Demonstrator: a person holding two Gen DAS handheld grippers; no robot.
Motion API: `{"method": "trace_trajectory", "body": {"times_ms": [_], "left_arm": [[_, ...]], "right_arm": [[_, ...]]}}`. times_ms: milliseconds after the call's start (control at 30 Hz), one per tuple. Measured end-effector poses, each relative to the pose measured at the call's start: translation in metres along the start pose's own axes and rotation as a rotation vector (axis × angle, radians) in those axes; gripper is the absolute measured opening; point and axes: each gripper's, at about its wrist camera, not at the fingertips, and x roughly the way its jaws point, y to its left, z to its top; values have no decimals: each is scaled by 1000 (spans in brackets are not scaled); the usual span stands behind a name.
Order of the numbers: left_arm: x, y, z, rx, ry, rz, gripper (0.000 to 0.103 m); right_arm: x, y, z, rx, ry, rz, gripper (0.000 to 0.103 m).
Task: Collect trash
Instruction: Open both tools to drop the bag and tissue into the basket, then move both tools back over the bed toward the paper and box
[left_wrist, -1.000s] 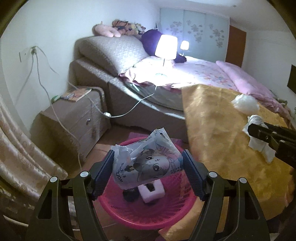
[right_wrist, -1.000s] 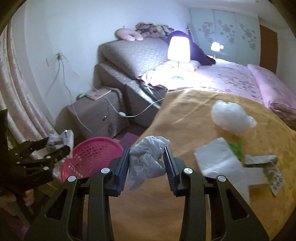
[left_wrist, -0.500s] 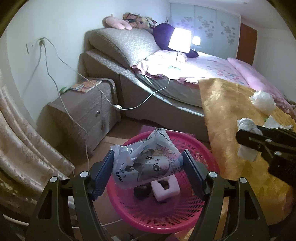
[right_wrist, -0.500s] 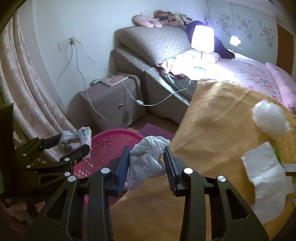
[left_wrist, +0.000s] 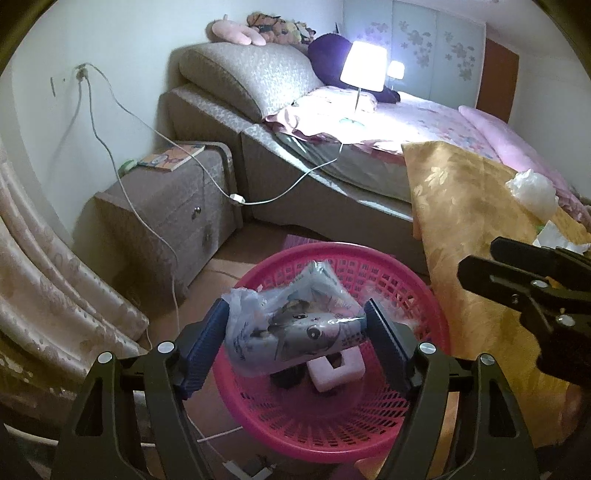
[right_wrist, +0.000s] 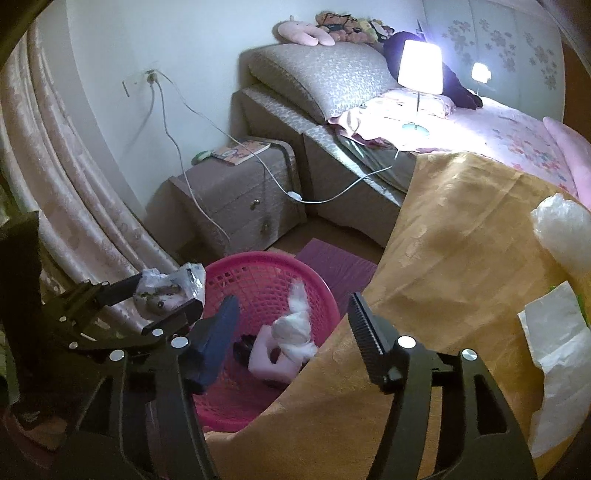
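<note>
My left gripper (left_wrist: 295, 334) is shut on a crumpled plastic wrapper with a cat print (left_wrist: 295, 328) and holds it above the pink basket (left_wrist: 424, 306). My right gripper (right_wrist: 291, 326) is open and empty above the basket's right side (right_wrist: 266, 280). The white crumpled tissue (right_wrist: 295, 325) lies in the basket on a pink block (right_wrist: 266, 358). The left gripper with the wrapper (right_wrist: 166, 291) shows at the left of the right wrist view. The right gripper (left_wrist: 524, 280) shows at the right of the left wrist view.
The basket stands on the floor beside the bed's orange cover (right_wrist: 461, 240). On the cover lie a white plastic bag (right_wrist: 565, 232) and white paper (right_wrist: 557, 343). A nightstand (left_wrist: 173, 206) with hanging cables and a curtain (left_wrist: 55, 288) stand to the left.
My right gripper moved left over the basket and opened; the white tissue dropped into the basket. My left gripper has kept the wrapper over the basket, now tilted.
</note>
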Motion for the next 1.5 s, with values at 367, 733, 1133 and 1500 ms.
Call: {"method": "trace_trajectory", "body": {"times_ms": [367,733,1133,1500], "left_arm": [[-1,-1,-2,-9,-1,-7,76],[-10,-15,0,12,-29,-21,78],[-22,-41,-3,53,-43,-83,78],[-26,-75,-9,108,-31,-141,78]], "right_arm": [[-11,-12,-6,27,-18,-18,62],[-33,-35,-24,82,-48,-60,67],[-87,-74,-54,120,-136,-199,70],[-129,-147,-98,261,-173,-375,72]]}}
